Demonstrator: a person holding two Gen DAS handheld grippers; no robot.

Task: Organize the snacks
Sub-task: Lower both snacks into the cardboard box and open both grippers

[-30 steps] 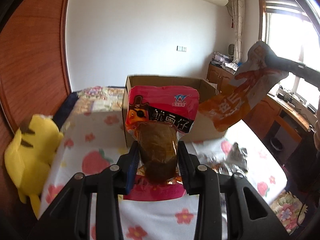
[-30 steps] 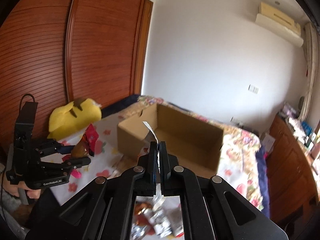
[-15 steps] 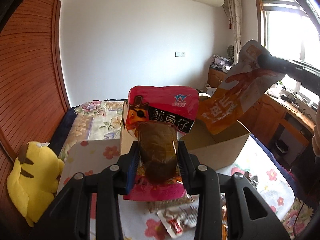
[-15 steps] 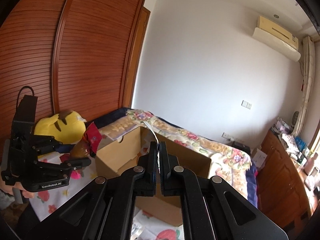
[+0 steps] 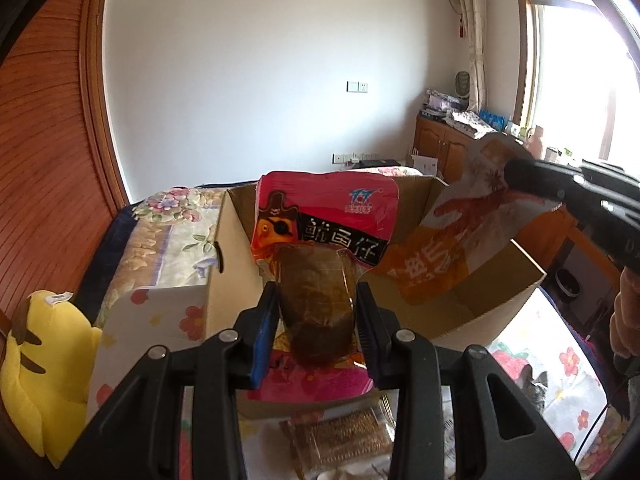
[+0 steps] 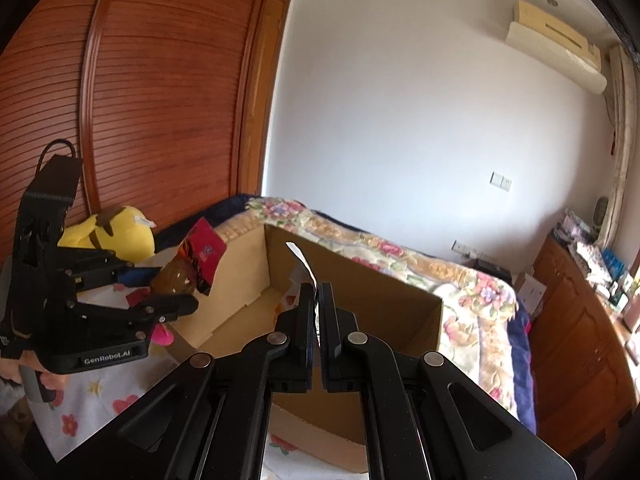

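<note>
My left gripper [image 5: 316,312] is shut on a red snack packet [image 5: 326,216] with a brown clear window, held upright at the near left corner of an open cardboard box [image 5: 496,304]. My right gripper [image 6: 317,296] is shut on the thin edge of an orange and white snack bag [image 5: 452,236], which hangs over the box's inside. In the right wrist view the bag shows only as a white sliver [image 6: 303,260], the box [image 6: 400,300] lies just ahead, and the left gripper [image 6: 160,284] with its red packet [image 6: 204,254] is at the box's left wall.
The box stands on a bed with a floral sheet [image 5: 160,320]. A yellow plush toy [image 5: 36,368] lies at the left by the wooden wardrobe [image 6: 140,100]. A clear packet of brown biscuits [image 5: 340,436] lies under the left gripper. Wooden cabinets [image 6: 580,320] stand at the right.
Both grippers have moved forward to the box with their packets. The orange bag has come down over the box's opening. The box looks larger and nearer in both views.
</note>
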